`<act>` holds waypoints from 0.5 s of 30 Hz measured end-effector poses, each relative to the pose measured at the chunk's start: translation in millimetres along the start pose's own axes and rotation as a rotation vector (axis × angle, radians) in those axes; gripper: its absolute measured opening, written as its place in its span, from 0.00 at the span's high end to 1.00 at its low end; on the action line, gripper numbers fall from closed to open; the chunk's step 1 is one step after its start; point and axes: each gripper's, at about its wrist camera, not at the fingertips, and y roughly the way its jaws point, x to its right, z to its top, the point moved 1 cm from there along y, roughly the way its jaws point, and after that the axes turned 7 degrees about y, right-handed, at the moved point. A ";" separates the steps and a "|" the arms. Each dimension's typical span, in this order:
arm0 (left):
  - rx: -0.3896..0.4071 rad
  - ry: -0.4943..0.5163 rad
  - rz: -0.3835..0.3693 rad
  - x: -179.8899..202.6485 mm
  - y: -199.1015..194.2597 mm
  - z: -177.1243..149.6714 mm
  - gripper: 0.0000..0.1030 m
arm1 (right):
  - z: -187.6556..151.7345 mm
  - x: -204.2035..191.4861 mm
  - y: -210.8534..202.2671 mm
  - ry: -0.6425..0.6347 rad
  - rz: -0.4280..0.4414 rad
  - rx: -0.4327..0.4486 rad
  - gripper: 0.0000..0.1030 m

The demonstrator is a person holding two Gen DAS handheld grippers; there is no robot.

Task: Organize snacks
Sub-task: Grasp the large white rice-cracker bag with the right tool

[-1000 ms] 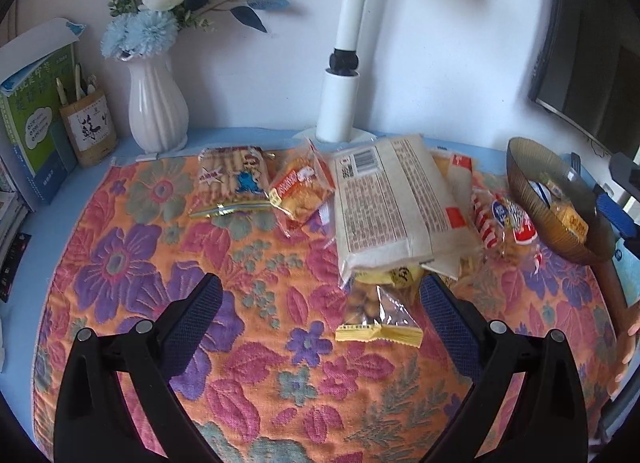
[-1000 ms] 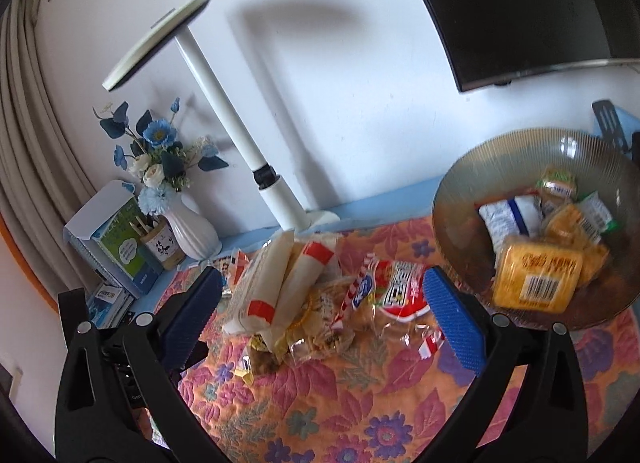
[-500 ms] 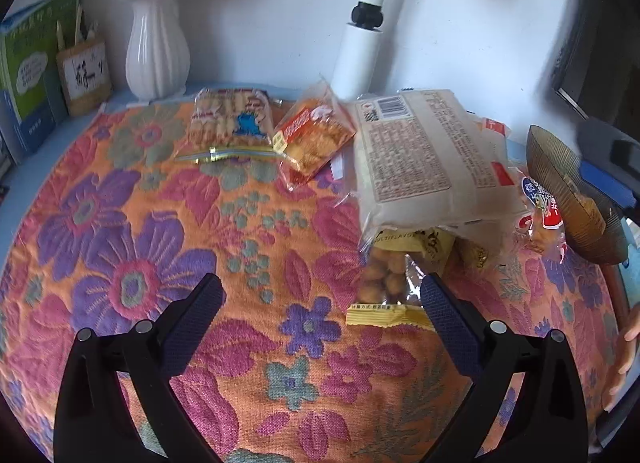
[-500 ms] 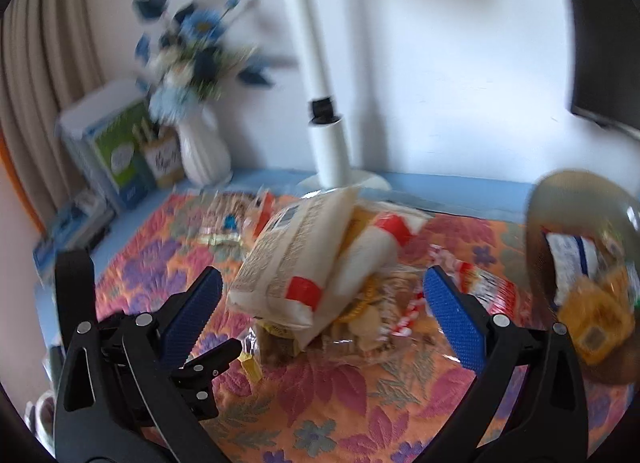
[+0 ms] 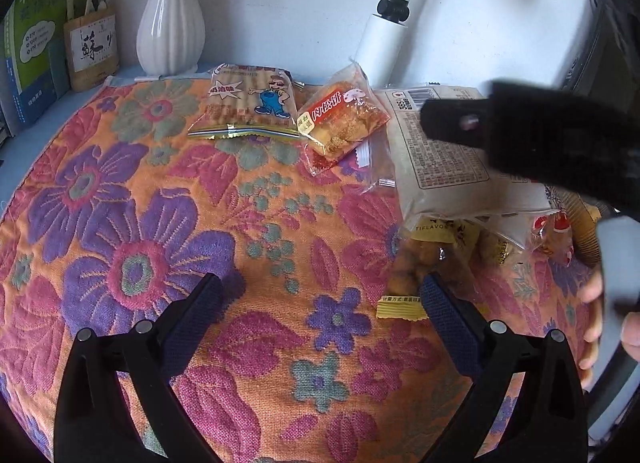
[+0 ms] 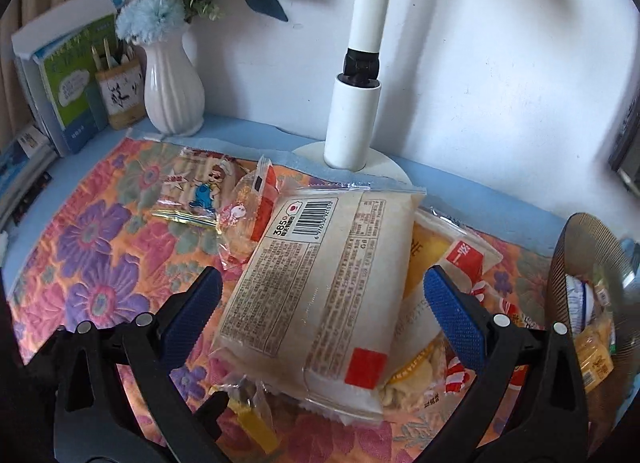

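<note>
Several snack packets lie on a floral cloth (image 5: 132,223). A cartoon biscuit-stick bag (image 5: 248,103) and an orange cake packet (image 5: 344,119) sit at the back. A big white bag (image 6: 320,283) rests on top of a pile of smaller packets. A clear nut packet with a yellow edge (image 5: 416,275) pokes out beside the right finger of my left gripper (image 5: 320,315), which is open and low over bare cloth. My right gripper (image 6: 322,311) is open, one finger on each side of the big white bag, apart from it. A brown glass bowl (image 6: 588,247) at the right holds several packets.
A white lamp pole and base (image 6: 352,119) stand behind the pile. A white vase (image 6: 172,99), a pen holder (image 6: 120,99) and books (image 6: 60,83) line the back left. A blurred black tool body (image 5: 540,143) and a hand (image 5: 596,323) fill the right of the left wrist view.
My right gripper swung left from the bowl to over the big white bag. My left gripper moved lower and closer to the cloth. The black tool body came into the left wrist view.
</note>
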 end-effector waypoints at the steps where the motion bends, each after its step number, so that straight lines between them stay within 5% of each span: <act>1: 0.001 -0.001 -0.002 -0.1 -0.1 -0.1 0.05 | -0.5 -2.6 3.5 -0.007 -0.014 -0.004 0.03; 15: 0.011 -0.016 -0.020 -2.3 -1.4 -3.7 0.05 | -3.5 -9.9 18.5 -0.027 -0.110 -0.002 0.03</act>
